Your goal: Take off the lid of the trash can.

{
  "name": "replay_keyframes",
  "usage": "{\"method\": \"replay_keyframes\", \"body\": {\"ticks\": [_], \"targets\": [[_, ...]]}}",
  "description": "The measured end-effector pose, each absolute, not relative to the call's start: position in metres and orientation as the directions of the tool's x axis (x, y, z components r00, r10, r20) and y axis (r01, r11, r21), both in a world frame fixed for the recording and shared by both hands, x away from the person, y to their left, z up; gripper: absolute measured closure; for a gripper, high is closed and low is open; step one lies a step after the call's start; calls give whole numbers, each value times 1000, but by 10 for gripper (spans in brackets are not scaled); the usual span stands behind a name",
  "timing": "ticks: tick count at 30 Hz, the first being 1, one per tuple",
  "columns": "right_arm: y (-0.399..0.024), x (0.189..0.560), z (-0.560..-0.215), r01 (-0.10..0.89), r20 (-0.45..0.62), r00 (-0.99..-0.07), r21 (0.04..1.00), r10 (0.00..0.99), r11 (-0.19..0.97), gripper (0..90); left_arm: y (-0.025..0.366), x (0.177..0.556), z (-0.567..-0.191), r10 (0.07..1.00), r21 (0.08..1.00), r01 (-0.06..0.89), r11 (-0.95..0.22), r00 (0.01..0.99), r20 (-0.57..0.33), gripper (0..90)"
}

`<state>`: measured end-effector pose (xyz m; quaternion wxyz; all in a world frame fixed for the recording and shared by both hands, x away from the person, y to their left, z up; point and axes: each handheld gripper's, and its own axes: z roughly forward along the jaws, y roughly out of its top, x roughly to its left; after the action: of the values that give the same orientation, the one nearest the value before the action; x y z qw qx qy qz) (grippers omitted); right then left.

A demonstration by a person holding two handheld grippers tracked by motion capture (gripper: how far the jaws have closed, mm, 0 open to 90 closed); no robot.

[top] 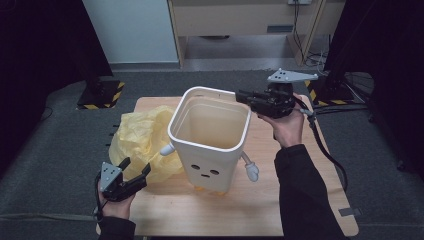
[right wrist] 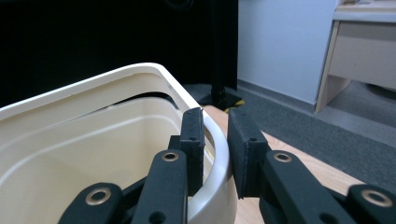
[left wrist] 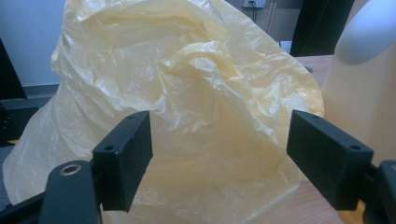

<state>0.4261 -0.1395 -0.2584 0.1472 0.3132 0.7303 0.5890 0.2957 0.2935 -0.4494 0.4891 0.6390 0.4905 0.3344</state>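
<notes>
A wooden table (top: 300,210) stands on grey carpet (top: 55,165). Beyond its far edge rise a pale wall (top: 132,30) and a light wooden desk (top: 240,20), with cables (top: 312,55) hanging at its right. Dark curtains, or perhaps panels (top: 385,75), close off both sides. Yellow-black striped bases (top: 102,95) sit on the floor.

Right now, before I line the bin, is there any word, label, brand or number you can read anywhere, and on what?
None: no readable words or numbers.
The white bin carries only a drawn face, two dots and a small mouth, no lettering.
The yellow bag is plain.
The black and yellow stripes on the floor stands are hazard marking, no text.
</notes>
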Motion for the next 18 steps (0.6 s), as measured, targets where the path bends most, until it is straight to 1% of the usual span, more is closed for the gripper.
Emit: {"method": "replay_keyframes", "body": {"ticks": [5,8,11,18], "targets": [[-154,422,-247,261,165,-739,964,653,52,775,294,296,-449,954,953,299,-38,293,-54,221],[-167,417,-240,236,161,-712,972,684,17,775,293,295,-449,954,954,298,-38,294,-53,221],[-182,411,-234,205,150,-666,979,730,-14,775,293,295,-449,954,954,296,-40,294,-52,221],[-224,398,-228,143,129,-520,988,845,-63,775,293,295,-450,955,954,298,-37,291,-54,221]]}}
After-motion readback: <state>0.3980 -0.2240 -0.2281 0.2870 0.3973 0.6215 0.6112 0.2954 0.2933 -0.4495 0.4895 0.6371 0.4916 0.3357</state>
